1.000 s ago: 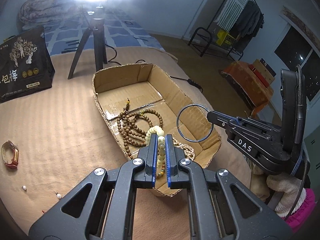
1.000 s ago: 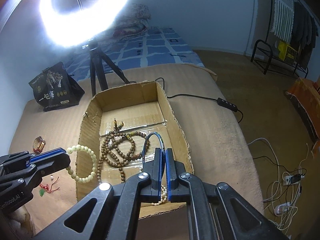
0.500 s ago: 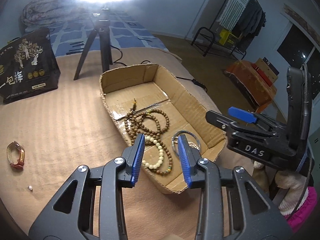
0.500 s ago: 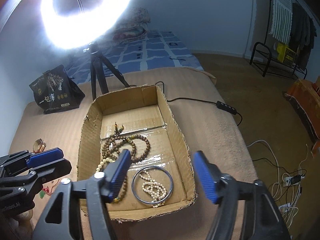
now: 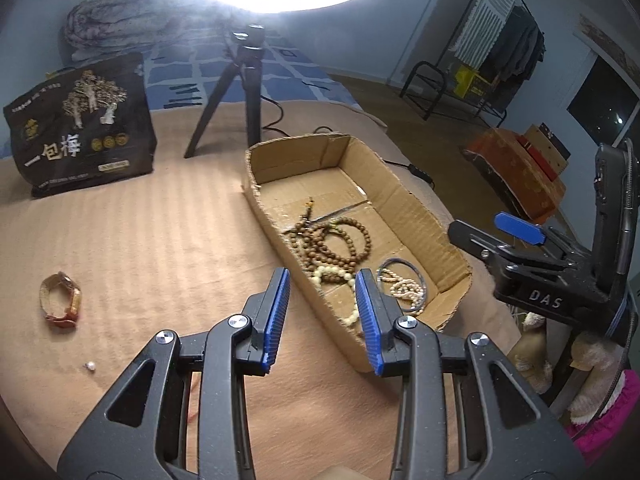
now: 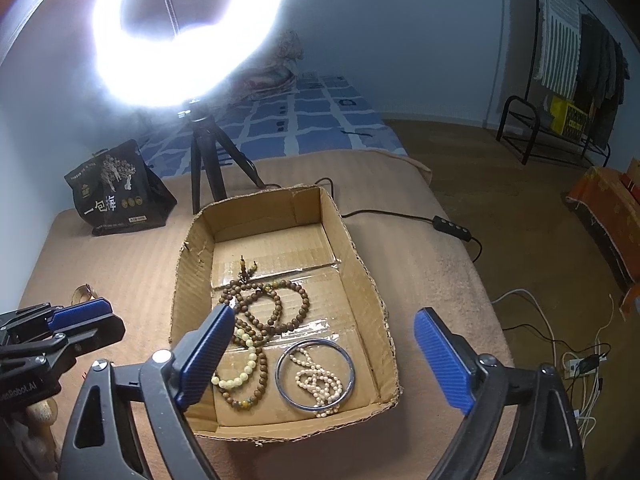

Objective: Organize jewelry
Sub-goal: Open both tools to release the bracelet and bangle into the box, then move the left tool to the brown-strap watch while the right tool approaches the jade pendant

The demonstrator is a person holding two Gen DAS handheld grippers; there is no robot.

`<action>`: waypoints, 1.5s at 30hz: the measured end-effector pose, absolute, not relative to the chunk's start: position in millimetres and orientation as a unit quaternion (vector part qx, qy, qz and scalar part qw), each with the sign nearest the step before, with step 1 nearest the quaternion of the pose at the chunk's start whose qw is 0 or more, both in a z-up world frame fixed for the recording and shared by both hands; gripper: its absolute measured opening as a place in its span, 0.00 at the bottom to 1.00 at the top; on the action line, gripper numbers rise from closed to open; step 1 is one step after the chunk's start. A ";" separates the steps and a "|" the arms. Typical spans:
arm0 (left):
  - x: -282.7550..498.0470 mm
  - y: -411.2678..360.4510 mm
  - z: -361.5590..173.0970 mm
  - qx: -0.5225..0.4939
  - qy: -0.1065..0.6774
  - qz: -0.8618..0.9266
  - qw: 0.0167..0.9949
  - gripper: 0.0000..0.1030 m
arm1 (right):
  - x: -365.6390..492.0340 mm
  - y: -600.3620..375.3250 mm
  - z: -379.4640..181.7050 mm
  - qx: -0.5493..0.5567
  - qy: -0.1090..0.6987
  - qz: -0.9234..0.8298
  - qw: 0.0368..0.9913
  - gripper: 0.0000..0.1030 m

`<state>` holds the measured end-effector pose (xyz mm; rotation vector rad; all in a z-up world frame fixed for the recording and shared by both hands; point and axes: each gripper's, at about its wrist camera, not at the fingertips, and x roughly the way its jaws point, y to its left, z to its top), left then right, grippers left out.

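Beige bedding (image 5: 152, 240) covered the bed where the work went on, and a bright ring light on a tripod (image 5: 244, 92) stood at the far side, beside a black printed bag (image 5: 80, 136).

At the far left of the left wrist view a watch with a brown strap (image 5: 60, 300) lay alone on the cloth, and a small white pearl (image 5: 90, 366) lay nearer to the camera, below it. Both were well apart from the cardboard box (image 5: 416, 208). The left gripper (image 5: 322, 316) hung over the near left wall of the box with its jaws spread and nothing between them.

Inside the box, in the right wrist view, were a heap of brown wooden beads (image 6: 268, 308), a pale bead bracelet (image 6: 244, 364), a blue bangle (image 6: 316, 374) and, lying inside the bangle, a white pearl strand (image 6: 320, 384). The right gripper (image 6: 332, 360) was above the near end of the box, its jaws spread very wide and empty.

I judged that the pieces outside the box were what remained. The watch lay to the left of the left gripper's jaws and a little further away, with its strap loop running roughly away from the camera. The left hand was clearly the nearer one, because the right gripper stood on the other side of the box. To reach it, the left gripper would need to swing leftward and go down.
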<state>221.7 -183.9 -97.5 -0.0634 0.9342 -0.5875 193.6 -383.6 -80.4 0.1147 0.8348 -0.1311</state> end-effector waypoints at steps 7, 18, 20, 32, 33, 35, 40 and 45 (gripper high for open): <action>223.5 -151.9 -89.4 -0.017 0.434 -0.255 0.864 0.47 | 189.6 -369.6 -71.6 0.052 0.395 -0.053 0.916 0.95; 234.7 -71.9 -89.4 -0.035 0.436 -0.203 0.876 0.47 | 185.9 -329.9 -65.2 0.056 0.395 -0.010 0.917 0.96; 236.4 -54.6 -92.2 -0.046 0.437 -0.190 0.878 0.47 | 186.0 -318.6 -66.2 0.055 0.399 0.004 0.915 0.96; 247.9 14.6 -117.7 -0.088 0.455 -0.140 0.875 0.47 | 182.9 -240.2 -89.7 0.047 0.444 0.112 0.888 0.91; 249.1 18.4 -120.1 -0.091 0.457 -0.137 0.874 0.47 | 182.2 -233.8 -92.6 0.050 0.449 0.121 0.884 0.88; 252.0 27.5 -125.4 -0.096 0.460 -0.130 0.873 0.47 | 180.8 -224.0 -97.3 0.049 0.456 0.136 0.878 0.85; 259.0 43.8 -137.4 -0.110 0.471 -0.117 0.868 0.47 | 179.1 -197.1 -110.3 0.034 0.472 0.164 0.865 0.78; 265.6 55.6 -148.2 -0.126 0.481 -0.109 0.861 0.47 | 179.7 -179.9 -120.9 0.032 0.485 0.183 0.854 0.74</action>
